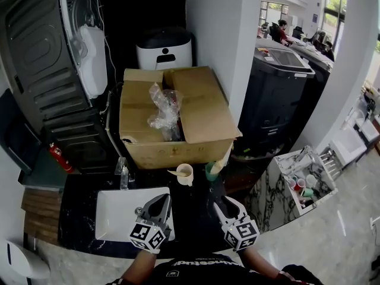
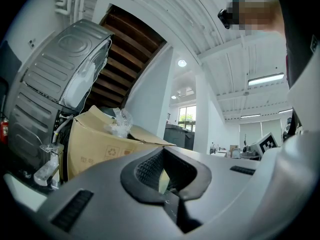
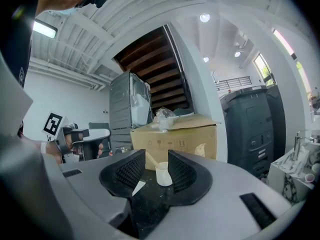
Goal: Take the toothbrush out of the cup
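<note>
Fingers (image 3: 182, 171) of the right gripper (image 3: 152, 171) stand spread, touching nothing. The white cup (image 3: 163, 174) sits ahead in line with their gap, upright on the dark counter (image 1: 193, 209), and the toothbrush (image 3: 149, 159) leans out of it to the left. The left gripper (image 2: 162, 173) has its fingers pressed together, empty. A cardboard box (image 1: 172, 129) rises close behind the cup, a green container (image 1: 211, 171) stands just to its right, and a white sink (image 1: 116, 215) lies to the left. Bare counter runs from the cup to the grippers.

A dark counter (image 1: 194, 208) abuts a white pillar (image 1: 217, 34). A cardboard box (image 1: 202, 117) stands at its rear, with a grey appliance (image 1: 41, 58) to the left. Pale polished floor (image 1: 338, 236) lies to the right. Windows (image 1: 335, 2) admit daylight. Ceiling strip lights (image 2: 265, 78) are lit.
</note>
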